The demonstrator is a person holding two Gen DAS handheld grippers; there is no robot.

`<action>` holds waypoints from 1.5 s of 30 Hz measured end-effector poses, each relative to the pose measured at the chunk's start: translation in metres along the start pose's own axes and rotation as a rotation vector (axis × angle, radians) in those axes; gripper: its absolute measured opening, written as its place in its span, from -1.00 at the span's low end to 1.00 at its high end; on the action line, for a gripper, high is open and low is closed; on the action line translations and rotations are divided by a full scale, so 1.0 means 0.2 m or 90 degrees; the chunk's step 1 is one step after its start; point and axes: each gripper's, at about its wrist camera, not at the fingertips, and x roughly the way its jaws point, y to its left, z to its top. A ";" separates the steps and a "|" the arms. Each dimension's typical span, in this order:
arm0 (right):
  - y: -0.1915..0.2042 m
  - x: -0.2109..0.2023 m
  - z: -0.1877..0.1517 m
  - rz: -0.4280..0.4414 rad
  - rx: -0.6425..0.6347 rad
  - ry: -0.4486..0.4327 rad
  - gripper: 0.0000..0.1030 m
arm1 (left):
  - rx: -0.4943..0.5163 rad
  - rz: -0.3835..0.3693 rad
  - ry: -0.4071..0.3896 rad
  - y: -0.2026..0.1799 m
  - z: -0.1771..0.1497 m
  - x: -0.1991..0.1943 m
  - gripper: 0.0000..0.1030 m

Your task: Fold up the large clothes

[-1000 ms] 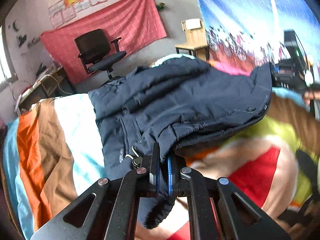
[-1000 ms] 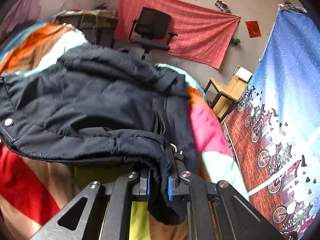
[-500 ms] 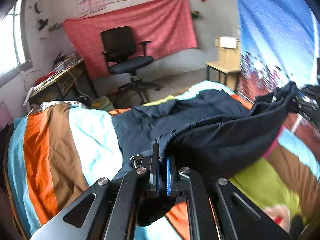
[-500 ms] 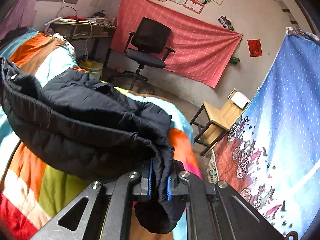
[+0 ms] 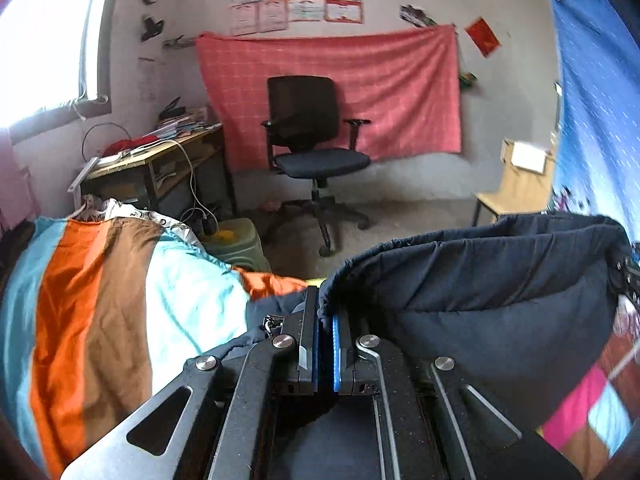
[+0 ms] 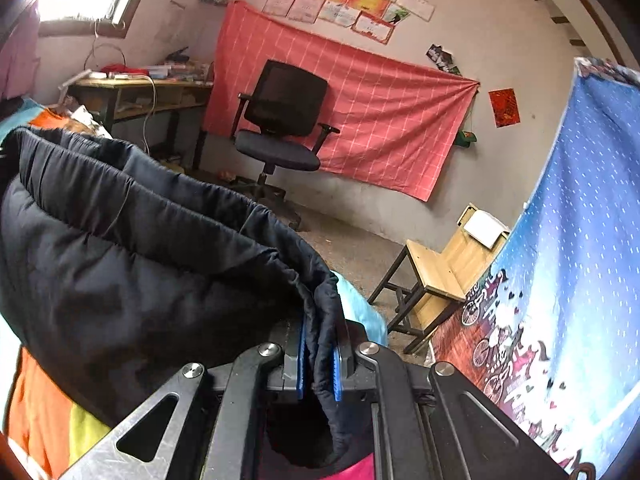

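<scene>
Left gripper (image 5: 325, 320) is clamping tight on one edge of the dark padded jacket (image 5: 500, 300); right gripper (image 6: 319, 344) is pinching the other end w/ fabric bunched btwn its blue pads (image 6: 301, 360). Jacket is hanging stretched btwn the two, above the striped bedspread (image 5: 120, 300). Office chair (image 5: 312, 140) is standing near the red wall cloth (image 5: 400, 92).

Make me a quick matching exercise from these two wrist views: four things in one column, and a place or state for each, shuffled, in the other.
Things:
1. dark padded jacket
2. office chair
3. wooden chair
4. white cable

Places or states:
A. hangs off the desk
B. in front of the red wall cloth
C. clamped in both grippers
D. beside the blue bicycle-print curtain

Pairs: 1-C, 2-B, 3-D, 4-A
</scene>
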 end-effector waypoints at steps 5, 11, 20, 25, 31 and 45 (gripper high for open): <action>0.06 0.25 0.11 -0.025 -0.044 0.016 -0.82 | -0.056 0.021 0.005 0.07 0.05 0.24 -0.94; 0.12 0.51 0.11 -0.027 -0.031 0.003 -0.82 | -0.041 0.059 0.029 0.10 0.04 0.46 -0.94; 0.25 0.78 -0.11 -0.041 -0.065 -0.025 -0.81 | 0.015 0.094 0.078 0.02 -0.09 0.68 -0.93; 0.25 0.85 -0.12 -0.014 -0.067 -0.013 -0.64 | 0.009 0.107 0.104 0.01 -0.10 0.77 -0.93; 0.15 0.76 -0.13 -0.003 -0.029 -0.058 0.50 | -0.071 0.040 0.102 0.10 -0.07 0.76 -0.81; 0.02 0.50 -0.35 0.278 0.097 -0.003 0.67 | -0.046 -0.015 -0.017 0.04 -0.09 0.23 0.70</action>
